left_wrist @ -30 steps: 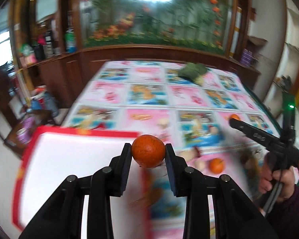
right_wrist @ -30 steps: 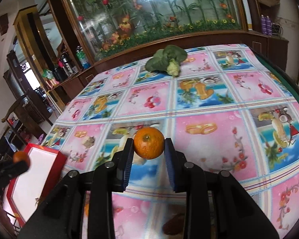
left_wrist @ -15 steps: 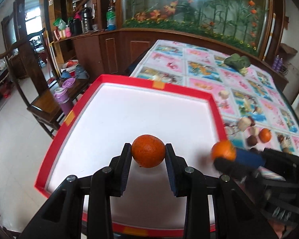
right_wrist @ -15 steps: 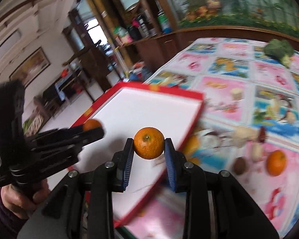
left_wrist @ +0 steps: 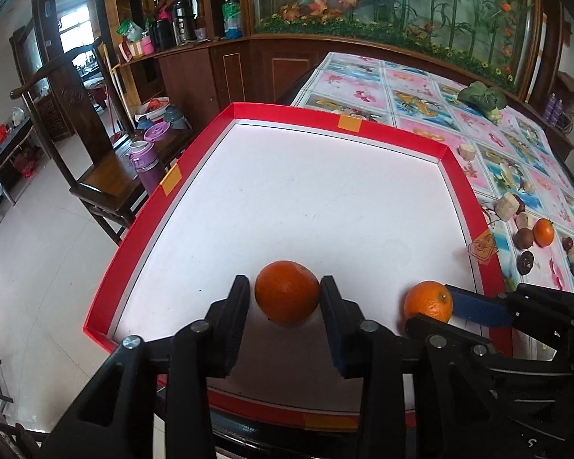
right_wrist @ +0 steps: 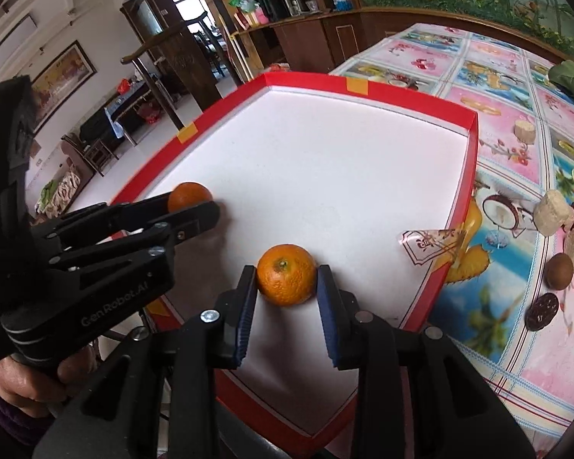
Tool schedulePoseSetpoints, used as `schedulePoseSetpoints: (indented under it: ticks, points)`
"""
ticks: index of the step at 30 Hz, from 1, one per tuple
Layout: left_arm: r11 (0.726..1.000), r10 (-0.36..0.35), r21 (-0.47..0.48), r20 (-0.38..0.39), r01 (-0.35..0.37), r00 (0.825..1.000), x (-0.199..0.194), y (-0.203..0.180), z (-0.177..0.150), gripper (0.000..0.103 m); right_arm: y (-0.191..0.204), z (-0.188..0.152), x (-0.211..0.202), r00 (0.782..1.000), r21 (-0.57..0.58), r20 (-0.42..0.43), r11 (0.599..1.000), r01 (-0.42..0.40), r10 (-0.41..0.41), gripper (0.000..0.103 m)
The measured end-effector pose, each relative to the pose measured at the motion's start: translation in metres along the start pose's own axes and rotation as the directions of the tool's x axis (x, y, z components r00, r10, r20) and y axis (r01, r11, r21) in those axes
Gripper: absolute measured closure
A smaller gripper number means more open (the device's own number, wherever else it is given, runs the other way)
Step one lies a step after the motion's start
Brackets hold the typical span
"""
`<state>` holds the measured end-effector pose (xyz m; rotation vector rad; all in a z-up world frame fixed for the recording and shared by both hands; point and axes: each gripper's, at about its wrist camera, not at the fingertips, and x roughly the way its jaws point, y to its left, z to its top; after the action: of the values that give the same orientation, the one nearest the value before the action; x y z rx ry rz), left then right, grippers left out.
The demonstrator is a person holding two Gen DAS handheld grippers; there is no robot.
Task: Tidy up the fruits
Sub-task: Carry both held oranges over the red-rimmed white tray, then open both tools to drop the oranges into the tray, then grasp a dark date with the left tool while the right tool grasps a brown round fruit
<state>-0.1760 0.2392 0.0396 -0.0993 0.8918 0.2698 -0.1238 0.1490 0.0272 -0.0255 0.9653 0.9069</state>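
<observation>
Both grippers are over the red-rimmed white tray (left_wrist: 248, 109) right now, each with a tangerine between its fingers.

Left gripper (left_wrist: 285, 302): its jaws are opening. The darker tangerine (left_wrist: 287, 292) sits between the pads; there's a sliver of gap on the left pad's side, and the right pad looks to be just at the skin. The fruit is low over the white floor near the tray's front edge, with a small shadow under it; can't tell for sure if it's actually resting on the floor.

Right gripper (right_wrist: 287, 287): narrow opening, with the 2nd tangerine (right_wrist: 286, 279), stem dimple facing up, between the blue-edged pads. They look right against the fruit on both sides, maybe a hair off on the right, hard to call. Also low over the tray floor, front-right part.

In the right wrist view you can see the left gripper from the side, with a person's hand (right_wrist: 23, 386) and a purple sleeve on its handle.

Off to the right of the tray, the flowery pink and blue tablecloth (left_wrist: 367, 88) has a loose tangerine (left_wrist: 544, 232), some brown round fruits, pale chunks I can't identify, and a leafy green vegetable (left_wrist: 482, 99) at the far end. A transparent printed wrapper (right_wrist: 432, 244) lies over the tray's right rim.
</observation>
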Motion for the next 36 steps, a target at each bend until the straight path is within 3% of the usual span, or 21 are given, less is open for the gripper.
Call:
schedulePoseSetpoints:
  ticks: [2, 4, 7, 10, 13, 18, 22, 28, 36]
  points:
    - [1.0, 0.009, -0.007, 0.018, -0.009, 1.0, -0.006, 0.0, 0.001, 0.042, 0.003, 0.0, -0.003, 1.0, -0.009, -0.004, 1.0, 0.014, -0.014, 0.065]
    - [1.0, 0.004, -0.016, 0.066, -0.003, 0.998, -0.018, 0.0, 0.003, 0.038, 0.004, 0.0, -0.014, 1.0, -0.011, 0.016, 1.0, 0.007, -0.007, 0.061]
    - [0.999, -0.036, -0.008, 0.132, 0.037, 0.991, -0.039, -0.009, 0.005, 0.031, -0.006, -0.004, -0.051, 0.991, -0.033, 0.136, 0.999, 0.005, -0.001, 0.061]
    - [0.994, -0.106, 0.057, 0.192, 0.097, 0.976, -0.059, -0.032, 0.002, 0.026, -0.025, -0.016, -0.086, 0.975, -0.024, 0.218, 0.999, 0.042, -0.036, 0.054]
    - [0.979, -0.185, 0.124, 0.204, 0.162, 0.961, -0.067, -0.061, -0.001, 0.025, -0.057, -0.041, -0.121, 0.963, 0.044, 0.255, 0.996, 0.079, -0.088, 0.052]
    - [0.94, -0.299, 0.217, 0.144, 0.265, 0.943, -0.068, -0.112, -0.005, 0.025, -0.11, -0.084, -0.166, 0.933, 0.173, 0.246, 0.959, 0.224, -0.262, 0.052]
    - [0.921, -0.313, 0.275, 0.1, 0.276, 0.945, -0.064, -0.144, -0.01, 0.025, -0.14, -0.11, -0.187, 0.909, 0.26, 0.208, 0.917, 0.304, -0.36, 0.052]
    - [0.897, -0.327, 0.322, 0.018, 0.304, 0.945, -0.052, -0.174, -0.019, 0.025, -0.179, -0.118, -0.193, 0.892, 0.366, 0.157, 0.864, 0.347, -0.424, 0.052]
    - [0.889, -0.306, 0.344, -0.042, 0.302, 0.951, -0.033, -0.189, -0.01, 0.025, -0.206, -0.111, -0.173, 0.912, 0.445, 0.093, 0.836, 0.321, -0.4, 0.055]
